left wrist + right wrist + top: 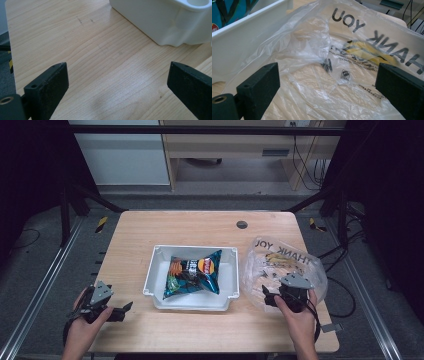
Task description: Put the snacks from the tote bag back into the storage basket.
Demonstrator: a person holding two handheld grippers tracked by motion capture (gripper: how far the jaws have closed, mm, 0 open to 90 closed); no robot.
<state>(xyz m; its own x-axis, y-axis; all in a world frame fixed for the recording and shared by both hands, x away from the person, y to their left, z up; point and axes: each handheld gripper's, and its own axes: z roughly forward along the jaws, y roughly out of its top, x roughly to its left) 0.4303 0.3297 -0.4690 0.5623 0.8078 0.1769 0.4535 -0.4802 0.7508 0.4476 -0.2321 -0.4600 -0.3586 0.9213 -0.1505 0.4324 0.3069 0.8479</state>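
Observation:
A white tray [155, 270] sits mid-table with a blue chip bag [194, 271] lying in it. To its right lies a clear plastic bag [280, 257] printed "THANK YOU". My right gripper [270, 296] is open over the bag's near edge; its jaws stand wide on either side of the crumpled plastic bag [329, 62], beside the tray wall [247, 37]. Near the table's front left corner my left gripper [122, 310] is open above bare wood, with a corner of the tray [162, 22] ahead of it.
The wooden table [200, 227] has a round cable hole [242, 224] at the back. Its left edge [8, 50] runs close to my left gripper. Dark frame posts flank the table, and cabinets stand beyond it.

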